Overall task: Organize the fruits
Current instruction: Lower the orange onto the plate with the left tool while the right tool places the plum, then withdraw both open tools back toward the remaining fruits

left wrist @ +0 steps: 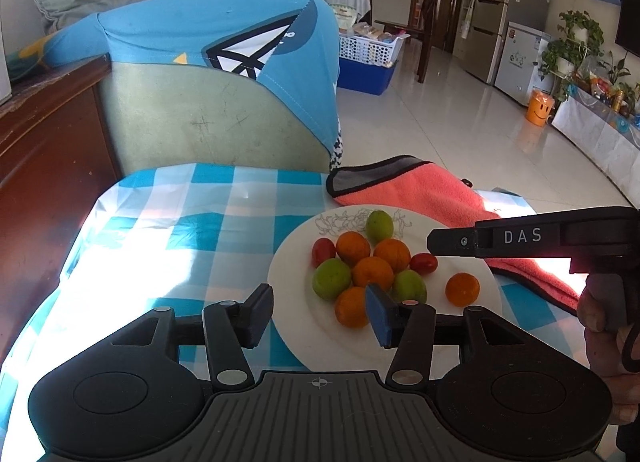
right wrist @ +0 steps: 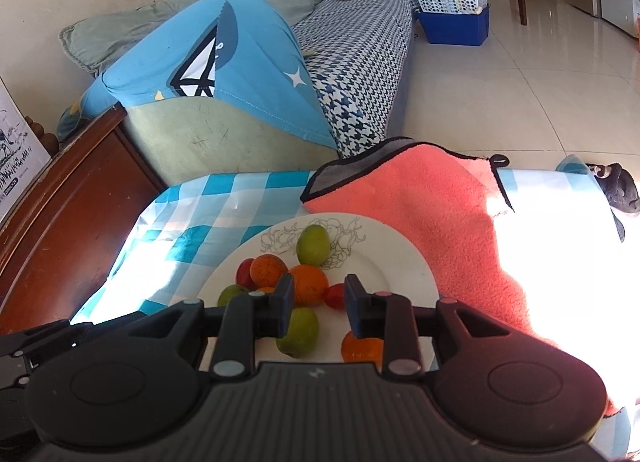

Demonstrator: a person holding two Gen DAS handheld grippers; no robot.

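On our blue-checked tablecloth (left wrist: 192, 221) sits the white round plate (left wrist: 288, 274), fruits heaped on it. Our left gripper (left wrist: 320, 312) and right gripper (right wrist: 318, 304) both hang unclenched, empty. Nudging the pile could roll the lone small orange (left wrist: 462, 289) off the rim.

A blue-checked table (left wrist: 192, 221) carries a white plate (left wrist: 288, 262) of fruit and a pink towel (left wrist: 420, 189).
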